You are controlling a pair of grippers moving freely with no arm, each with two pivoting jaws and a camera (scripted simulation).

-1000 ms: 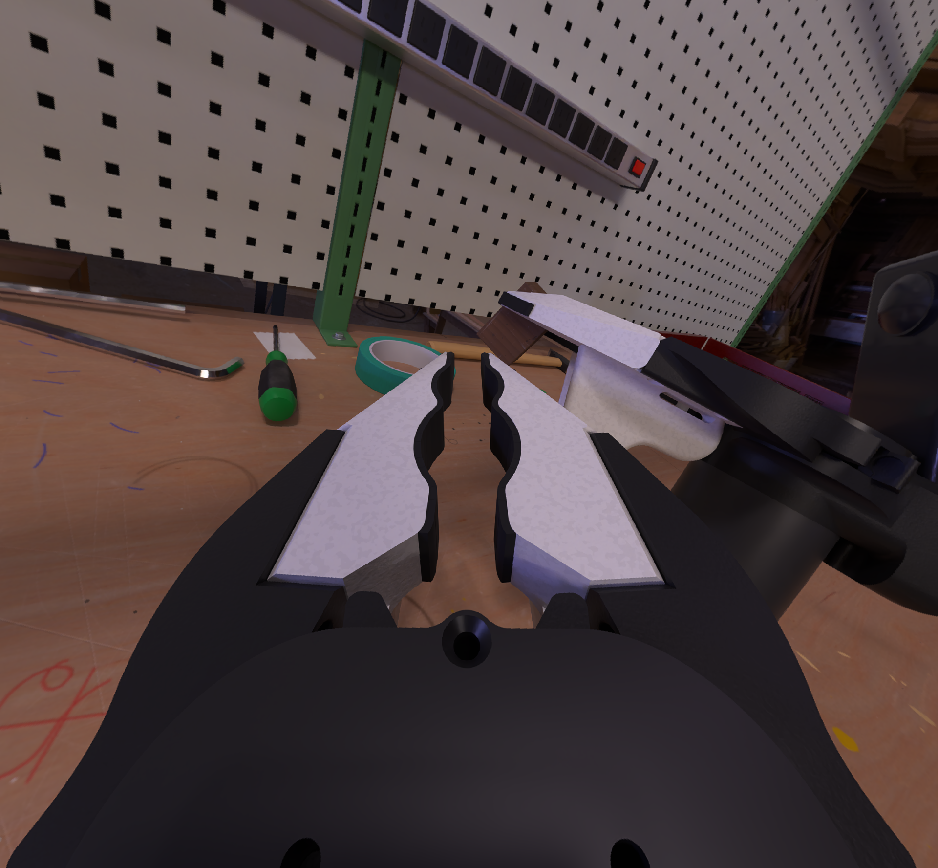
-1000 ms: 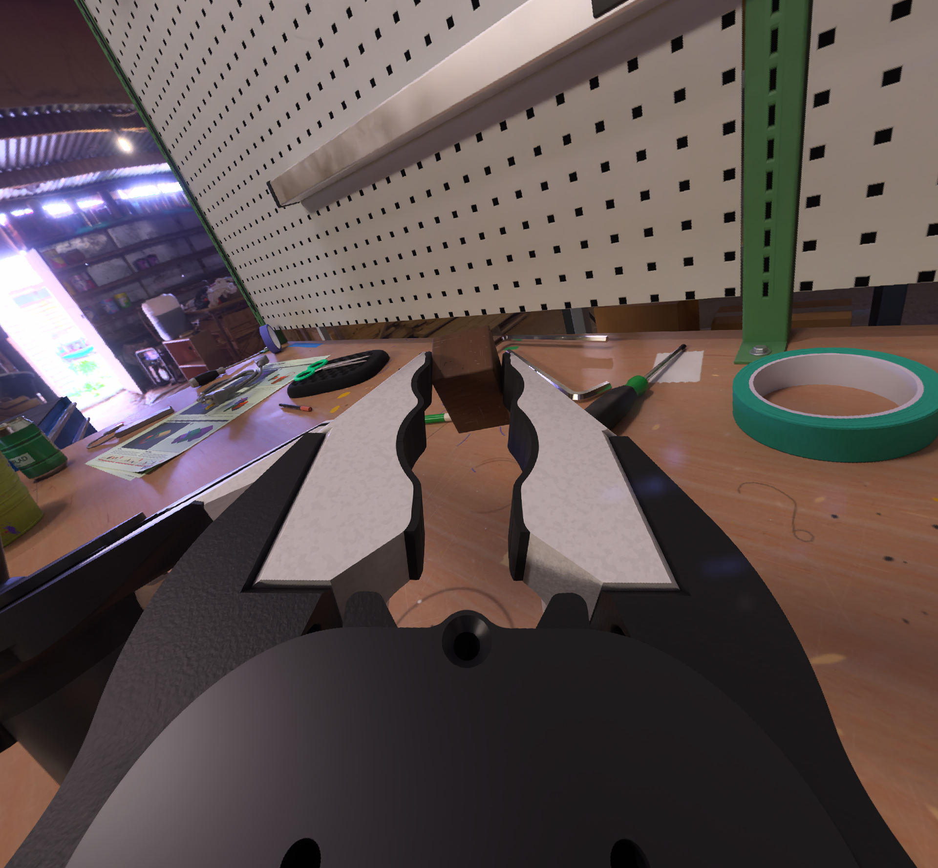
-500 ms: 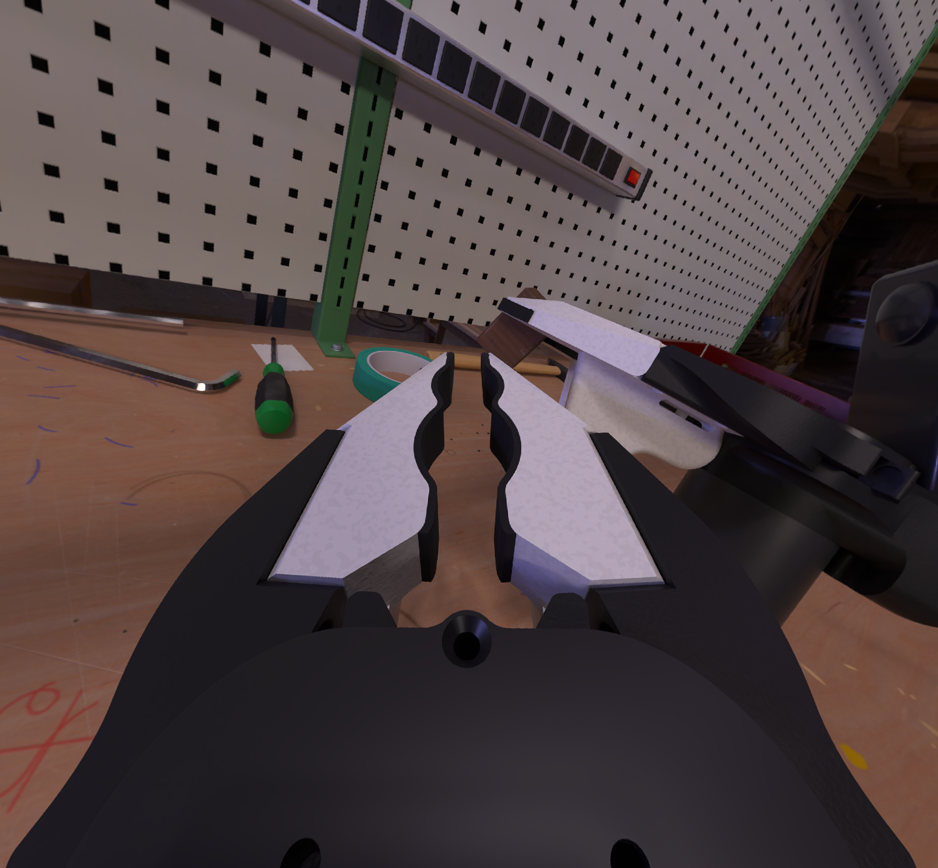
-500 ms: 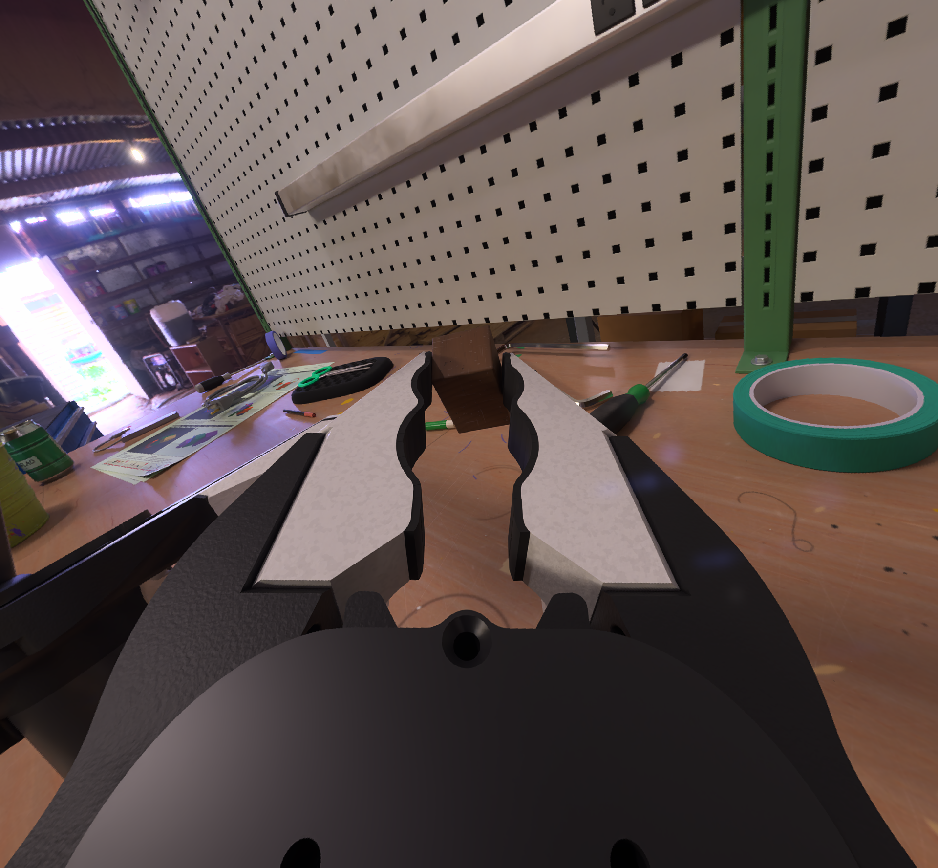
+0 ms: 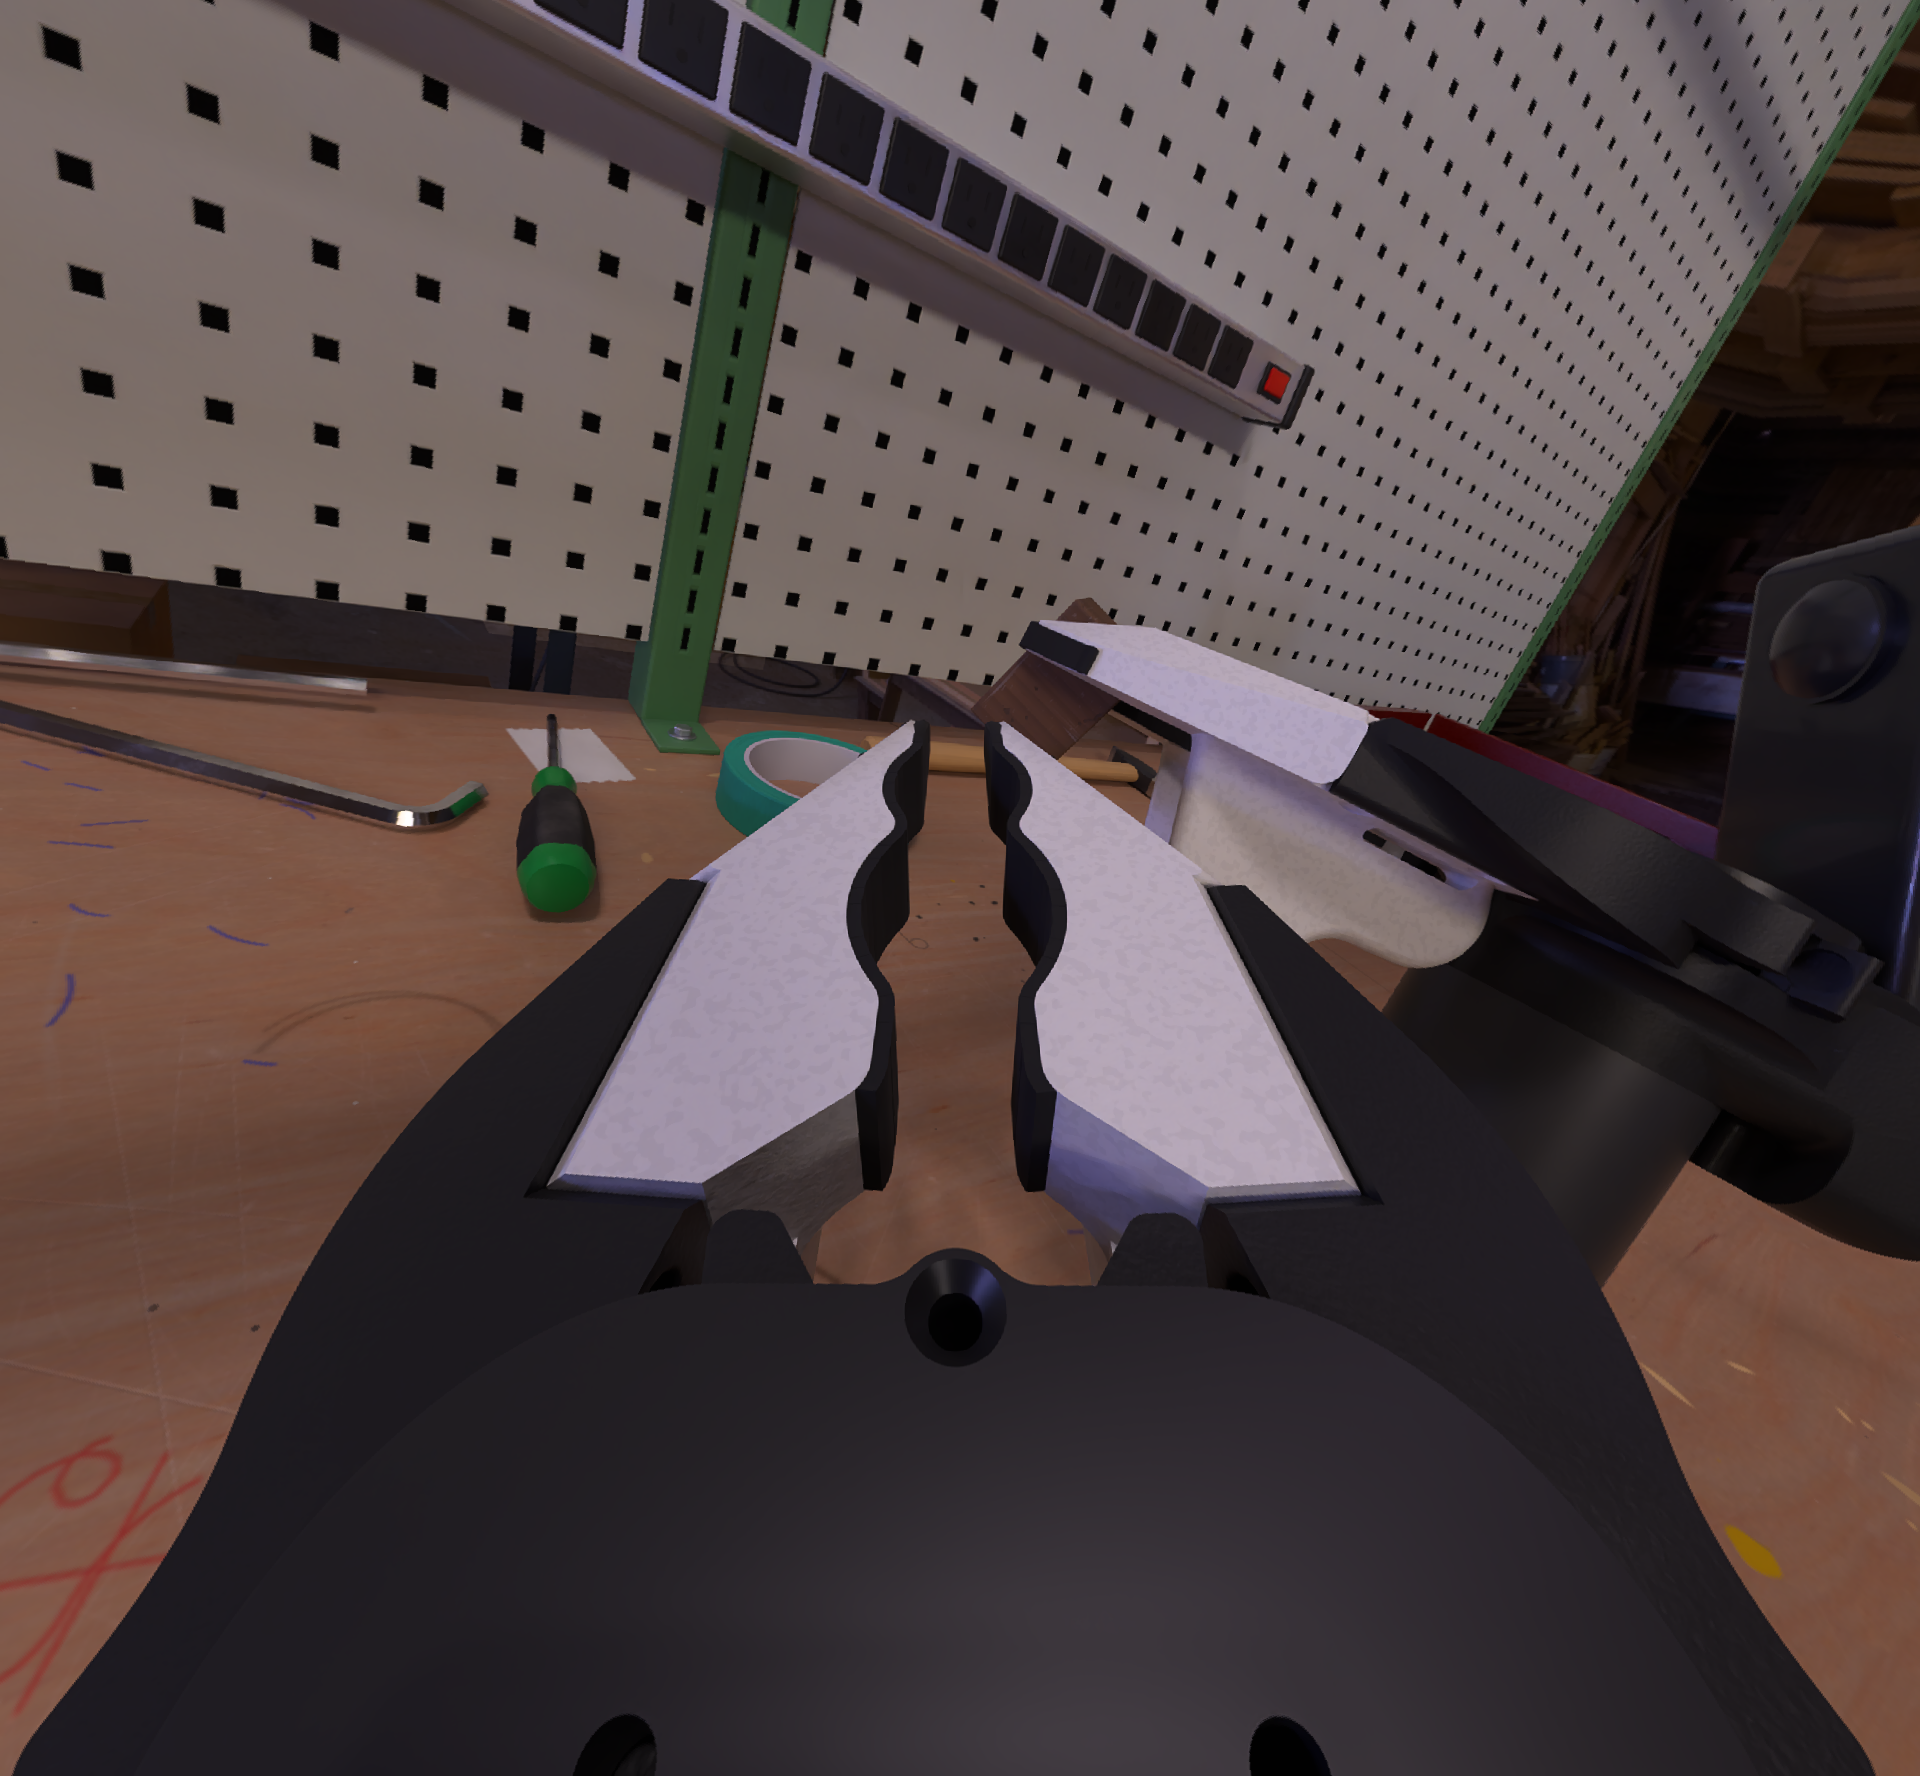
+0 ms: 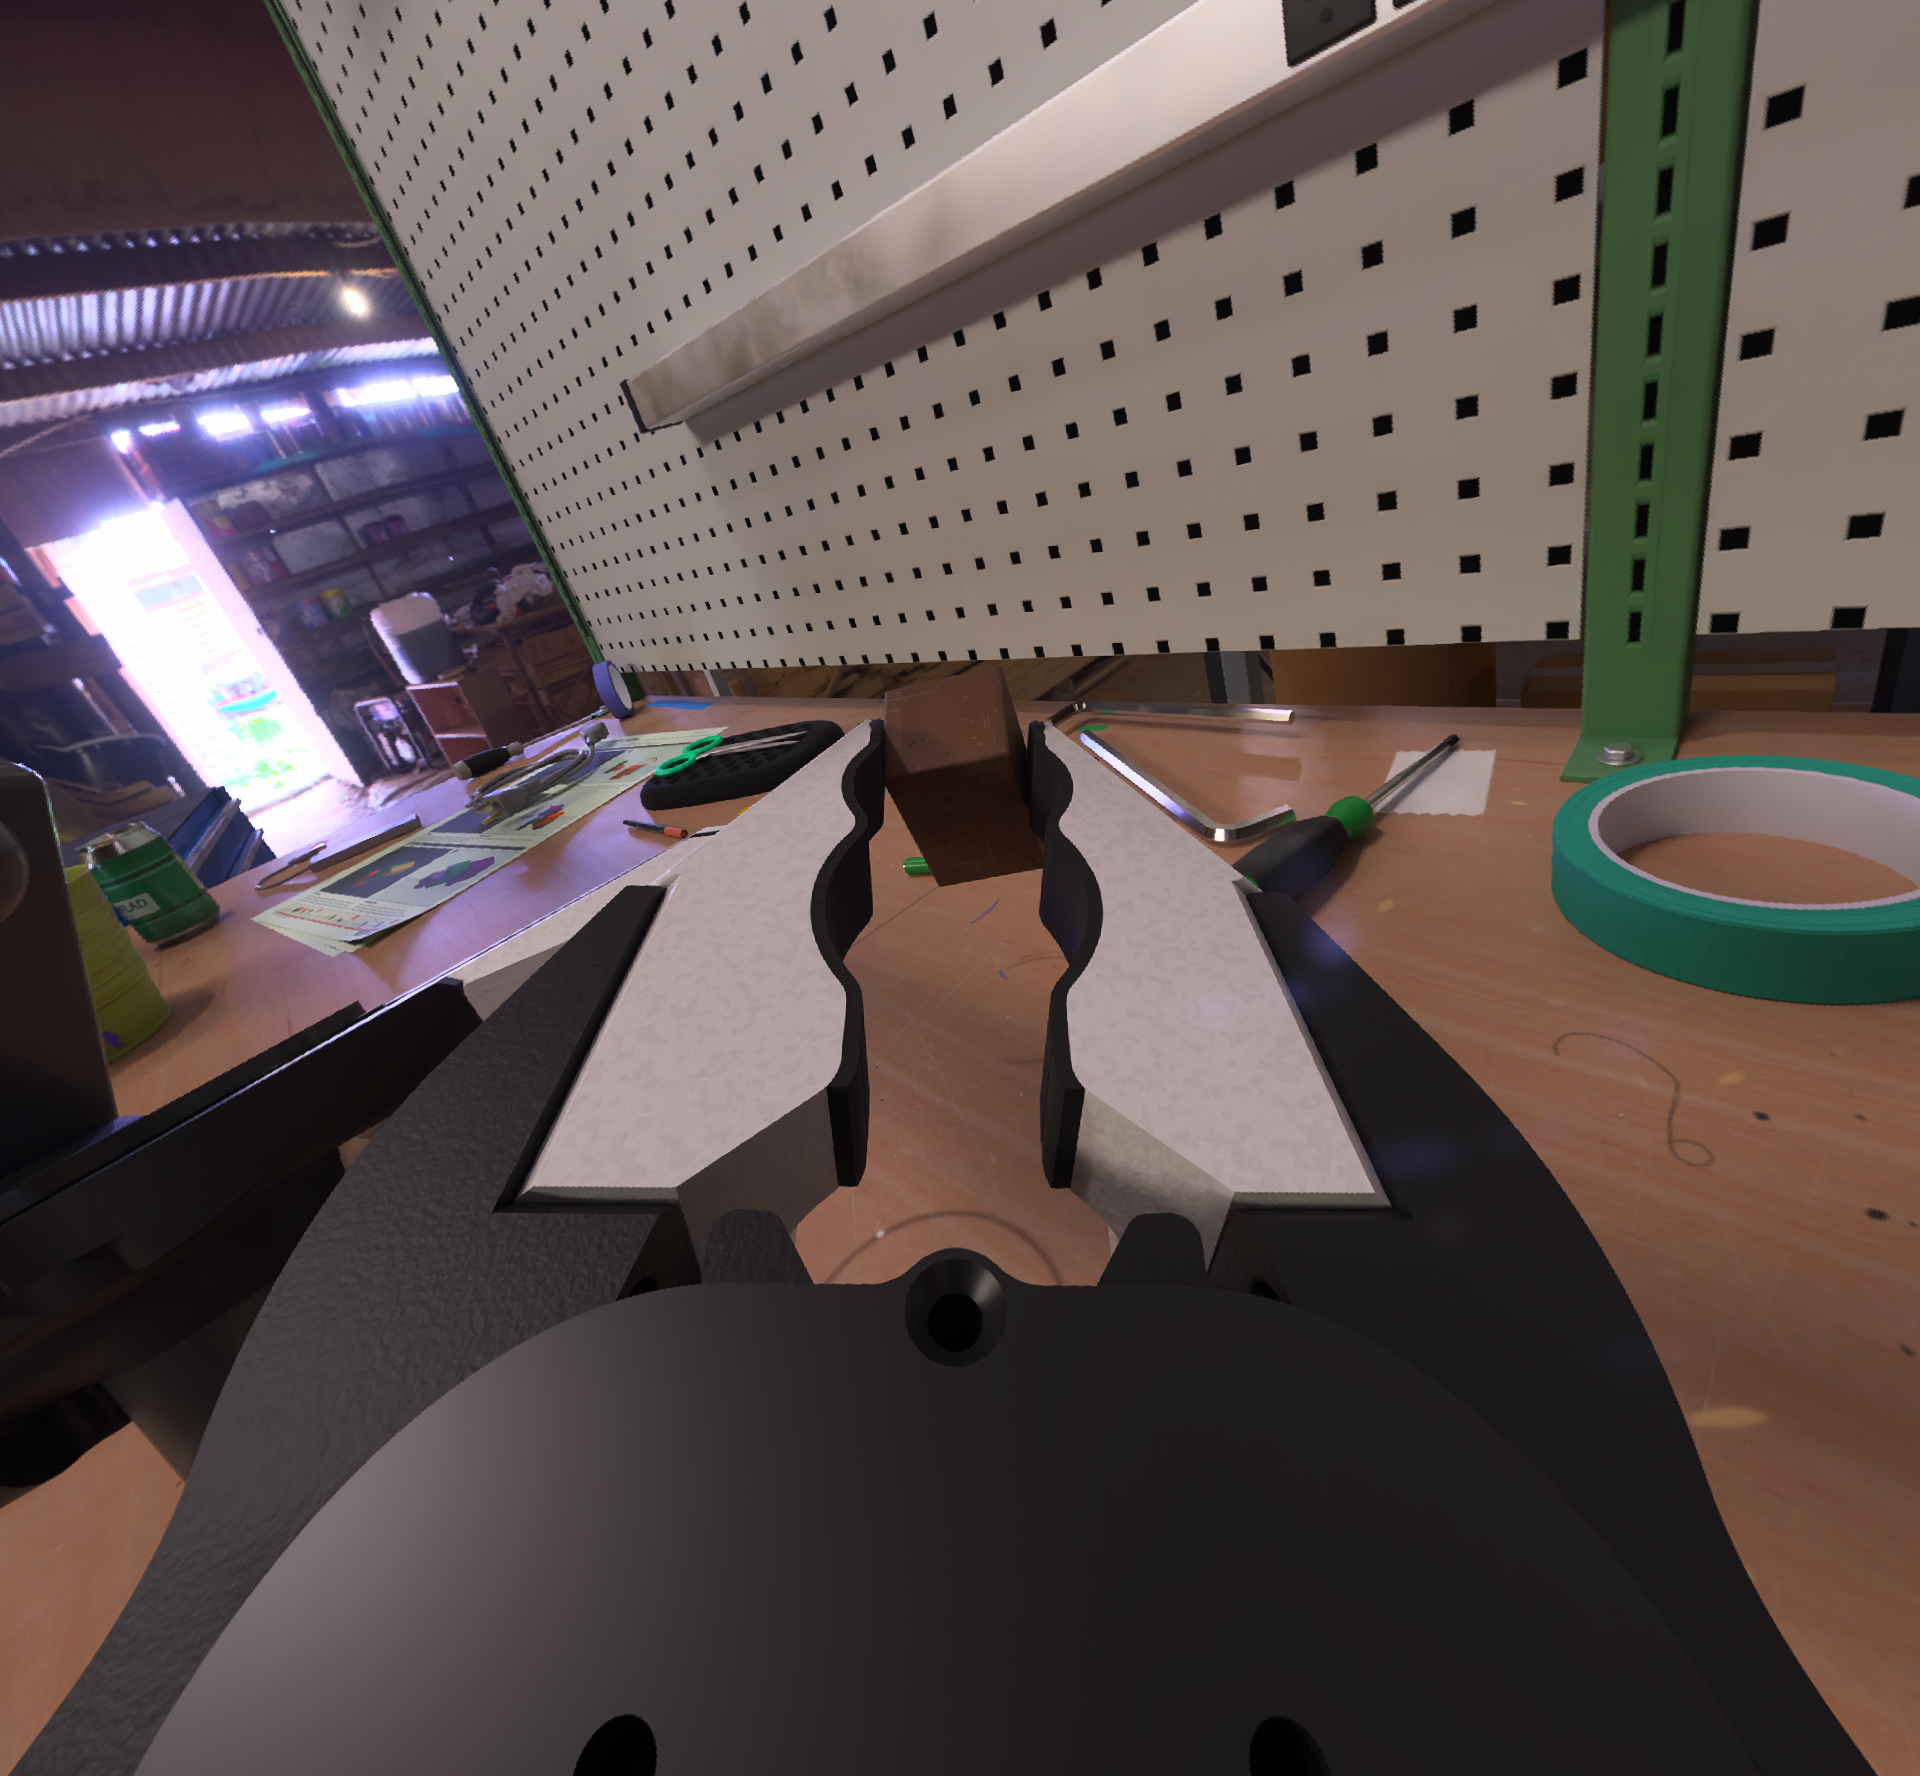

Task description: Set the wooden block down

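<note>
At frame centre of its own view, the right gripper (image 6: 956, 770) clamps the dark wooden block (image 6: 961, 791) between its fingertips, tilted and clear of the workbench (image 6: 1455, 1155). The left gripper (image 5: 951, 750) holds nothing, its fingers narrowly parted. Farther back lie a green tape roll (image 6: 1735, 874), a green-handled screwdriver (image 6: 1320, 833) and a hex key (image 6: 1164, 781), below the pegboard (image 6: 1143, 376).

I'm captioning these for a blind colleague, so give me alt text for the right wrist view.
The right gripper pinches a dark wooden block at its fingertips, above a wooden workbench. A green tape roll, a green-handled screwdriver and a hex key lie to the right, below a white pegboard.
</note>
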